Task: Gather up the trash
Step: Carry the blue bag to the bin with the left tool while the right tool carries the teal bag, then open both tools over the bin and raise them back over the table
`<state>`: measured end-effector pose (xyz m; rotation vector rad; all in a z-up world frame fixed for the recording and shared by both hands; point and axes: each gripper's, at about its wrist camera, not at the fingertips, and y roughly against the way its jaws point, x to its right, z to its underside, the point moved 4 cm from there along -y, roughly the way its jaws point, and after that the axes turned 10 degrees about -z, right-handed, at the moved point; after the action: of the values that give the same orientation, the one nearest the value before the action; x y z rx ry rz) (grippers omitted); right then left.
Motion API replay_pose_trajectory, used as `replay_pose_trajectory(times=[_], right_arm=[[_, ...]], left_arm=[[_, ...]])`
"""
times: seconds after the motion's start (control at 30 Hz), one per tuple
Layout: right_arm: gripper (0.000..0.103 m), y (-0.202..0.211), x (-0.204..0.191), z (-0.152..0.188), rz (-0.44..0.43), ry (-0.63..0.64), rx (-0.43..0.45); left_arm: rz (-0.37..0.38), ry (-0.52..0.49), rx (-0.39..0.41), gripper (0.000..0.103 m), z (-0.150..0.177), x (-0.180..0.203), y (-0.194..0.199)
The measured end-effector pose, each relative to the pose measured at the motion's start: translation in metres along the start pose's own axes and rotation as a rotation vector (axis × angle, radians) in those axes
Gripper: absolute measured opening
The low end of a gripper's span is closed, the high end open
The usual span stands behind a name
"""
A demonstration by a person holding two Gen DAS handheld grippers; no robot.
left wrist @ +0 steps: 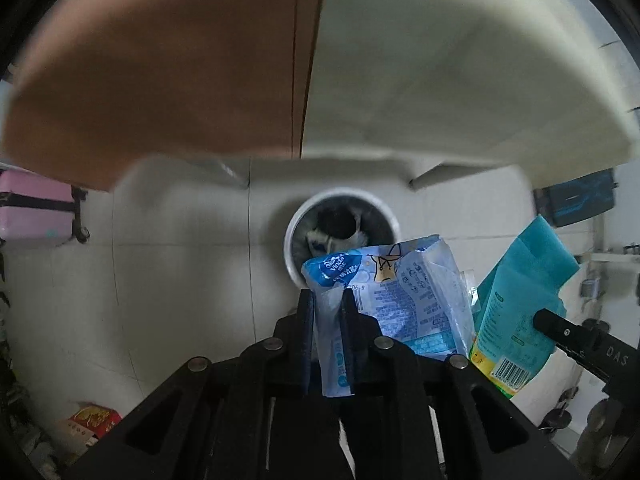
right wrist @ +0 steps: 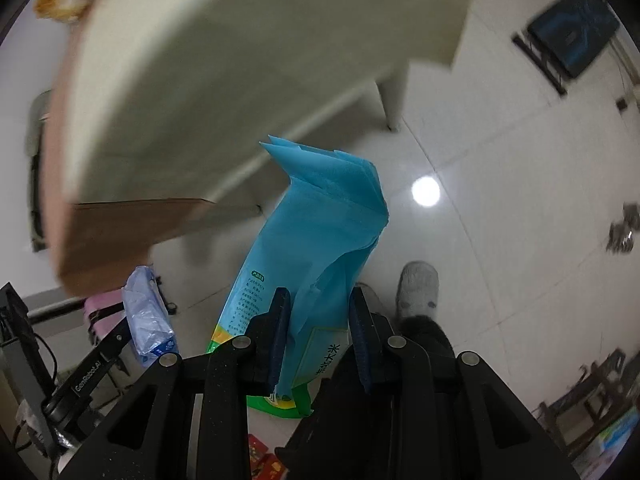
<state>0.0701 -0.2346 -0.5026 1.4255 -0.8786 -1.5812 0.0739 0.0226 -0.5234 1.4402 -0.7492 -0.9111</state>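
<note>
My left gripper (left wrist: 327, 300) is shut on a crumpled light-blue tissue wrapper (left wrist: 400, 296) and holds it in the air just in front of a round white trash bin (left wrist: 290, 240) on the floor below. My right gripper (right wrist: 320, 300) is shut on a tall teal bag (right wrist: 320, 232) with a green and yellow bottom; this bag also shows at the right of the left wrist view (left wrist: 516, 304). The tissue wrapper shows at the lower left of the right wrist view (right wrist: 148, 316), with the left gripper's body under it.
A table with a cream and brown top (left wrist: 360, 60) fills the upper part of both views; its leg (right wrist: 394, 96) stands on the white tiled floor. A pink suitcase (left wrist: 36, 208) is at the left, a red box (left wrist: 92, 420) at the lower left, a dark case (right wrist: 572, 32) at the upper right, and a grey slipper (right wrist: 418, 284) near my right gripper.
</note>
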Motion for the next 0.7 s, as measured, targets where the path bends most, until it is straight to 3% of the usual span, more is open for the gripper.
replay_pose_trajectory(times=[0.27, 0.3, 0.4, 0.47, 0.53, 0.57, 0.7], right_arm=[[0.031, -0.167, 0.069, -0.042, 0.009, -0.040, -0.007], [0.031, -0.184, 0.073, -0.049, 0.007, -0.039, -0.012], [0.031, -0.232, 0.090, -0.055, 0.003, -0.030, -0.032], [0.033, -0.257, 0.095, -0.057, -0.010, -0.022, -0.072], [0.035, -0.281, 0.094, -0.064, -0.022, -0.020, -0.115], [0.040, -0.290, 0.095, -0.063, -0.015, -0.011, -0.139], [0.090, -0.302, 0.084, -0.058, 0.003, 0.028, -0.158]], left_arm=[[0.010, 0.022, -0.137, 0.019, -0.021, 0.018, -0.187], [0.012, 0.023, -0.139, 0.027, -0.020, 0.018, -0.201], [-0.010, 0.031, -0.130, 0.073, -0.023, 0.014, -0.238], [-0.013, 0.041, -0.124, 0.083, -0.023, 0.011, -0.253], [-0.020, 0.053, -0.129, 0.102, -0.023, 0.007, -0.264], [-0.026, 0.055, -0.124, 0.103, -0.023, 0.005, -0.265], [-0.043, 0.067, -0.074, 0.103, -0.020, -0.005, -0.256]])
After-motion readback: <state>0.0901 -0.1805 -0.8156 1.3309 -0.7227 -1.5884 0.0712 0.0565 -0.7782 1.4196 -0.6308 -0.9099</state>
